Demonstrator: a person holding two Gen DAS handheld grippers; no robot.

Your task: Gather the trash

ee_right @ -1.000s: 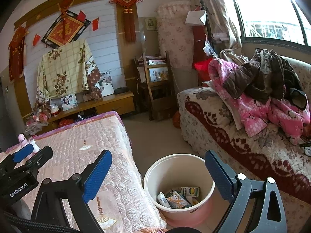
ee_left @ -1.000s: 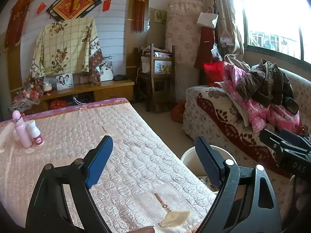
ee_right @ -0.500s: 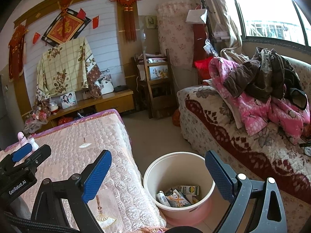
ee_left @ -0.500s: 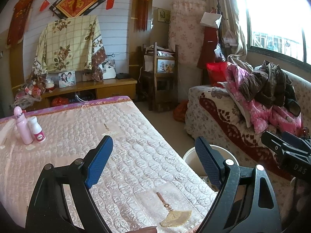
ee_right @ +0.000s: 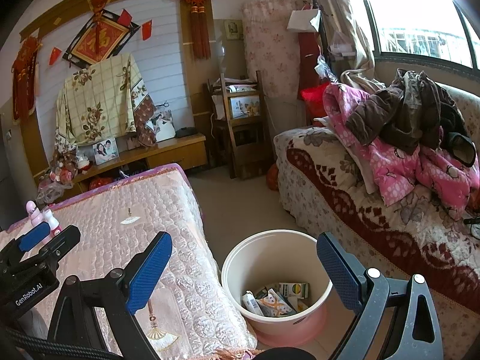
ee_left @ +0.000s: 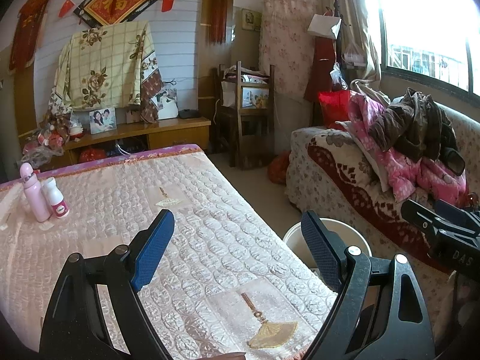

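Done so far: the bin (ee_right: pixel 276 273) on the floor holds several wrappers and small cartons (ee_right: pixel 274 297) at its bottom, so I judge some trash is already collected.
Left to do: I see no loose litter on the worktop (ee_left: pixel 210 210); only a pink bottle (ee_left: pixel 33 192) and a small white bottle (ee_left: pixel 55 198) stand upright, touching each other, far ahead and left of my left jaws. Whether these count as trash I cannot tell.
Progress: late, or between pickups, as I judge it.
Left gripper (ee_left: pixel 237 252): jaws wide open, holding nothing, touching nothing. Blue pads face each other above the quilted cover; the bin's rim shows just behind the right pad.
Right gripper (ee_right: pixel 244 273): jaws wide open, empty, touching nothing. The bin sits between and below the pads; the worktop edge lies under the left pad.
Bin position: on the floor between worktop and sofa (ee_right: pixel 375 210), touching or just beside the worktop's hanging cover.
Sofa: right of both jaws, piled with pink and brown clothes (ee_right: pixel 405 138); no trash visible there.
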